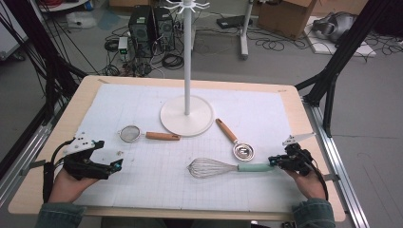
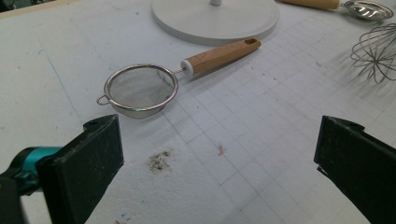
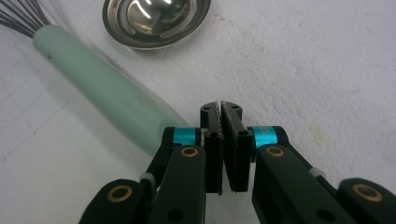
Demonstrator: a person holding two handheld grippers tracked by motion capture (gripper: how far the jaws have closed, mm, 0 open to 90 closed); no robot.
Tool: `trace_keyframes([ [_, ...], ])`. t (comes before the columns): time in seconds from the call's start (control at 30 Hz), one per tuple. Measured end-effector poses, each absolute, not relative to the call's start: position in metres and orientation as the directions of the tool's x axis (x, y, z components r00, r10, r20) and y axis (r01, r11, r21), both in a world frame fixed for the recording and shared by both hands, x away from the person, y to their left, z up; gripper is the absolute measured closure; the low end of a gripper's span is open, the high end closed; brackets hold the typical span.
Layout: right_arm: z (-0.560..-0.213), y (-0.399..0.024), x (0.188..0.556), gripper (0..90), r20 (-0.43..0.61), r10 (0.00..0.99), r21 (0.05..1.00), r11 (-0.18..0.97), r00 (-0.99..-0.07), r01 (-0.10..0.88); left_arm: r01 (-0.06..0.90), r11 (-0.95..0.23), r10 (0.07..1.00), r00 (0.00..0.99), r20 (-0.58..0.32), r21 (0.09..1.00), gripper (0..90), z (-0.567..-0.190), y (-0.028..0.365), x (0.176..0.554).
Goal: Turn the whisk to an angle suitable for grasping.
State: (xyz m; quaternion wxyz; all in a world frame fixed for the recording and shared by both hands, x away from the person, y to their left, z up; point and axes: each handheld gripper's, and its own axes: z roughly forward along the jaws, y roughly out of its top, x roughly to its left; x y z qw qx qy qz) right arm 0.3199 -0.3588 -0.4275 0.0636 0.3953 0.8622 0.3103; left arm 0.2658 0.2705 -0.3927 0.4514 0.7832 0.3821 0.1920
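A wire whisk (image 1: 214, 167) with a mint-green handle (image 3: 98, 93) lies on the white grid mat, handle pointing right. My right gripper (image 1: 272, 161) sits at the end of that handle, low over the mat. In the right gripper view its jaws (image 3: 221, 106) are pressed together with nothing between them, and the handle end runs just to their left, behind the left finger. My left gripper (image 1: 109, 154) rests at the mat's left side, open wide (image 2: 219, 154) over bare mat. A small mesh strainer (image 2: 140, 88) with a wooden handle lies just ahead of it.
A white hanging stand rises from its round base (image 1: 186, 116) at the mat's centre back. A steel spoon with a wooden handle (image 1: 243, 151) lies between the base and the whisk. A dark smudge (image 2: 159, 161) marks the mat near the left gripper.
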Motion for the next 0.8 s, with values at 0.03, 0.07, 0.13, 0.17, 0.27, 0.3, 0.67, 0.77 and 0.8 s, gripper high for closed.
trace_keyframes([
  [0.03,-0.4283,-0.3583,0.3198,87.1,0.133,0.718,0.582,0.502,-0.683,0.640,0.425,-0.300,0.772,0.635,-0.044,0.854,1.7,-0.3927,0.2706,0.2657],
  [0.07,-0.4288,-0.3580,0.3189,87.1,0.131,0.717,0.579,0.505,-0.685,0.640,0.424,-0.300,0.771,0.635,-0.045,0.854,1.7,-0.3927,0.2707,0.2656],
  [0.13,-0.4294,-0.3593,0.3170,86.7,0.128,0.724,0.588,0.495,-0.678,0.640,0.425,-0.299,0.773,0.633,-0.045,0.854,1.7,-0.3924,0.2710,0.2653],
  [0.17,-0.4297,-0.3606,0.3164,86.5,0.128,0.726,0.592,0.491,-0.676,0.639,0.425,-0.298,0.773,0.633,-0.045,0.855,1.7,-0.3925,0.2711,0.2653],
  [0.27,-0.4300,-0.3634,0.3149,86.4,0.132,0.737,0.595,0.476,-0.663,0.647,0.426,-0.297,0.774,0.632,-0.046,0.855,1.7,-0.3927,0.2711,0.2652],
  [0.3,-0.4300,-0.3640,0.3150,86.5,0.126,0.737,0.598,0.478,-0.664,0.644,0.425,-0.298,0.773,0.633,-0.045,0.855,1.7,-0.3925,0.2710,0.2651],
  [0.67,-0.4314,-0.3669,0.3108,87.3,0.147,0.733,0.605,0.464,-0.664,0.647,0.423,-0.299,0.773,0.633,-0.043,0.855,1.7,-0.3926,0.2704,0.2649],
  [0.77,-0.4315,-0.3674,0.3100,87.2,0.154,0.733,0.603,0.461,-0.662,0.651,0.424,-0.298,0.773,0.633,-0.045,0.855,1.7,-0.3925,0.2703,0.2648],
  [0.8,-0.4314,-0.3674,0.3099,87.2,0.155,0.733,0.602,0.461,-0.662,0.652,0.423,-0.299,0.772,0.634,-0.044,0.855,1.7,-0.3924,0.2705,0.2648],
])
